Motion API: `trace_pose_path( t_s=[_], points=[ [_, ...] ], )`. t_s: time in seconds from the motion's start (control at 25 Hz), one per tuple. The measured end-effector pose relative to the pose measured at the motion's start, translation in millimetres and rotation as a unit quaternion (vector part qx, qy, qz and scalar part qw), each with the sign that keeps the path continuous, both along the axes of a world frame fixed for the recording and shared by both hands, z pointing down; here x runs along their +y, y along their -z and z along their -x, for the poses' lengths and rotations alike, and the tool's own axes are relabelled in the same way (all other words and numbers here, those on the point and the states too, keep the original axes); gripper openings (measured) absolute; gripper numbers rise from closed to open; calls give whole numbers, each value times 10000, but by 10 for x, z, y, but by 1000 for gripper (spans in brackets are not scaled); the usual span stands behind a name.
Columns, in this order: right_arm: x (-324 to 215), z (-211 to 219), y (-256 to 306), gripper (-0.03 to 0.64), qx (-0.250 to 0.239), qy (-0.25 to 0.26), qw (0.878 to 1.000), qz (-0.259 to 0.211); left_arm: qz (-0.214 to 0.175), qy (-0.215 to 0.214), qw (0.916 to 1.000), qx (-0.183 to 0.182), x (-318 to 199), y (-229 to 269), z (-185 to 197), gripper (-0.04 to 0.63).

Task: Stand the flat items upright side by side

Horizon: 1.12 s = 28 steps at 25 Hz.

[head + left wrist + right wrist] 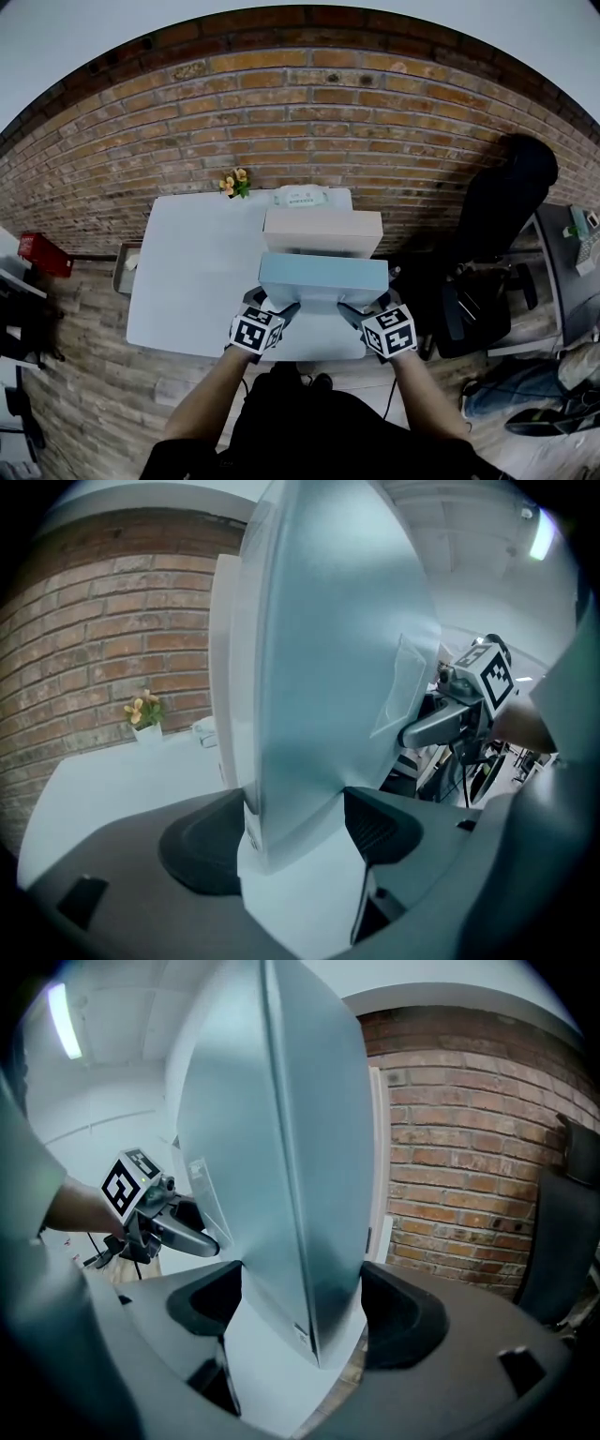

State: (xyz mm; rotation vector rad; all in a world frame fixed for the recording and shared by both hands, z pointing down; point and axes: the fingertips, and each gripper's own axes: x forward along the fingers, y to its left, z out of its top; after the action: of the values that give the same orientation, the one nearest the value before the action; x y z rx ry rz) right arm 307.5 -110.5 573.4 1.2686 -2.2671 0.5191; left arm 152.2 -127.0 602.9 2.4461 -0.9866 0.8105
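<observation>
I have the blue box point(323, 279) clamped from both ends. My left gripper point(278, 311) grips its near left corner and my right gripper point(359, 315) its near right corner. It stands upright over the near part of the white table point(192, 281), just nearer than the upright beige box point(323, 232).

Open tabletop point(187, 281) lies left of the upright beige box point(323, 232); flowers point(234, 182) and a packet point(300, 197) crowd the far edge
</observation>
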Motion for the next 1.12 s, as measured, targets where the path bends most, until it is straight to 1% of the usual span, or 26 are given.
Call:
trace_pose_path(
  t_s=[0.16, 0.36, 0.8, 1.12],
  points=[
    [-85, 18, 6, 408, -43, -66, 10000, -47, -63, -55, 10000, -32, -94, 5, 14, 337],
    [-140, 34, 16, 410, 31, -103, 9999, -53, -142, -125, 9998, -92, -181, 4, 20, 337],
    [-237, -93, 25, 412, 64, -269, 9996, -5, -237, -235, 9994, -130, -329, 19, -122, 337],
    [-268, -120, 27, 413, 80, -240, 9997, -1, -235, -197, 9995, -113, -345, 10, -151, 337]
  ],
)
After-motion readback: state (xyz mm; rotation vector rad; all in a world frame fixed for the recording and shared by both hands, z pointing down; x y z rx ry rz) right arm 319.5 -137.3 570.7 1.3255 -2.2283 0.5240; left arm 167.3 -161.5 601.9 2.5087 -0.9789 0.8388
